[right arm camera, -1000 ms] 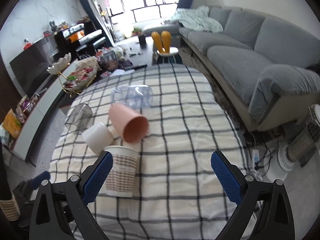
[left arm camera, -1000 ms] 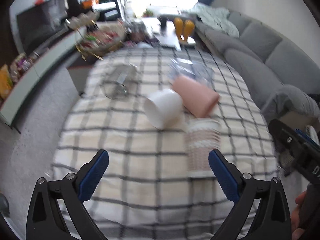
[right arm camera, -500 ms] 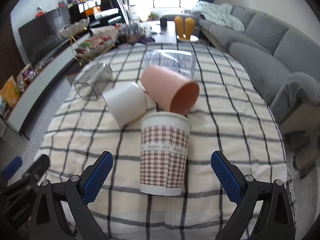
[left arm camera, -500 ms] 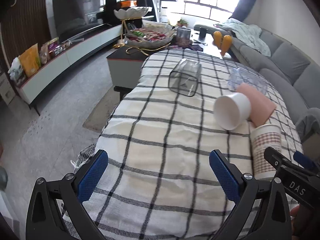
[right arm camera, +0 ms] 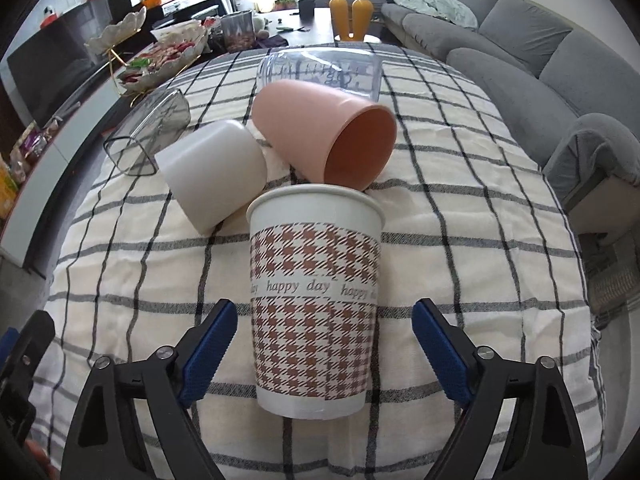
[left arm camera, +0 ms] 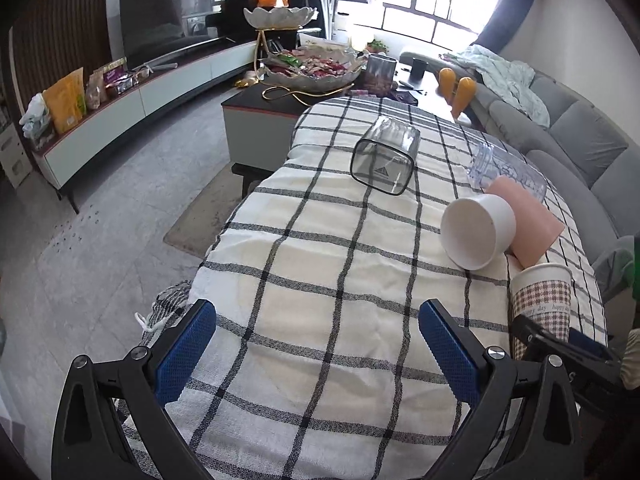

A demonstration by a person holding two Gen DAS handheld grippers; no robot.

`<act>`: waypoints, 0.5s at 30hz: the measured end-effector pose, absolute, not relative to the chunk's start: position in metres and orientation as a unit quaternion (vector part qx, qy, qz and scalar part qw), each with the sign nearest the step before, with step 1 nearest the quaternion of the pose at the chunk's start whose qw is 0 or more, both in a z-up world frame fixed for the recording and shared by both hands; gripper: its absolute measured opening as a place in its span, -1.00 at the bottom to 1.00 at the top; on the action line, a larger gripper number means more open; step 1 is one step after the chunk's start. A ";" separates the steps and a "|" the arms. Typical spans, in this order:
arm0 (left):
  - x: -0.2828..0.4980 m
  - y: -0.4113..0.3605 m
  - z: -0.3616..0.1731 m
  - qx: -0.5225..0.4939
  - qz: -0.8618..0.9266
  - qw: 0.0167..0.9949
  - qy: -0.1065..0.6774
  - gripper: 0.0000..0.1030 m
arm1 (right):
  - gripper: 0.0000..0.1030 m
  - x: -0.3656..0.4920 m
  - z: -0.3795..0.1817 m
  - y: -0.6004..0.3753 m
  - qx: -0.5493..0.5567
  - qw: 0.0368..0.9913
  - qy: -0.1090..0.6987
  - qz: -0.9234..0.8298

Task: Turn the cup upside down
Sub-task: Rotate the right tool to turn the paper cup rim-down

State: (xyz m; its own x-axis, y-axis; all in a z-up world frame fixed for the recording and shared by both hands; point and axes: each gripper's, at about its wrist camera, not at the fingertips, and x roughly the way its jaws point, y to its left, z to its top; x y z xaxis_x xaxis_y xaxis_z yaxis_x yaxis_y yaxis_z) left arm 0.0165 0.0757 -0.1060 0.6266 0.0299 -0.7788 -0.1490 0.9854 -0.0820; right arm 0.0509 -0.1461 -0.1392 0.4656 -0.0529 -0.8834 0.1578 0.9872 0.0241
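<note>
A paper cup with a brown houndstooth pattern (right arm camera: 316, 304) stands upright on the checked tablecloth (right arm camera: 460, 240). My right gripper (right arm camera: 324, 356) is open, its blue pads on either side of the cup's lower half without touching it. The cup also shows in the left wrist view (left arm camera: 542, 300) at the right edge, behind the right gripper's black frame. My left gripper (left arm camera: 316, 354) is open and empty over the cloth, to the left of the cup.
Behind the paper cup lie a pink cup (right arm camera: 324, 132), a white cup (right arm camera: 212, 172), a clear measuring jug (right arm camera: 320, 72) and a smoky square glass (right arm camera: 148, 136), all on their sides. A grey sofa (right arm camera: 520, 48) runs along the right; floor drops off left.
My right gripper has moved in toward the paper cup, which now sits between its open pads. My left gripper has swung left and back, away from the cups.
</note>
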 end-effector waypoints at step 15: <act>0.015 0.077 -0.089 -0.095 0.028 0.899 0.427 1.00 | 0.16 0.060 -0.121 -0.144 0.062 0.821 0.568 -0.001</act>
State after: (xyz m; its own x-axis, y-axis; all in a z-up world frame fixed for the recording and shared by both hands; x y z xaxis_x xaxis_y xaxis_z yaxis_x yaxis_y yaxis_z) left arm 0.0155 0.0769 -0.0895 0.6345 -0.0313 -0.7723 -0.1314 0.9803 -0.1477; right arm 0.0605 -0.1438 -0.1210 0.3556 0.0680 -0.9322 0.0724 0.9923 0.1000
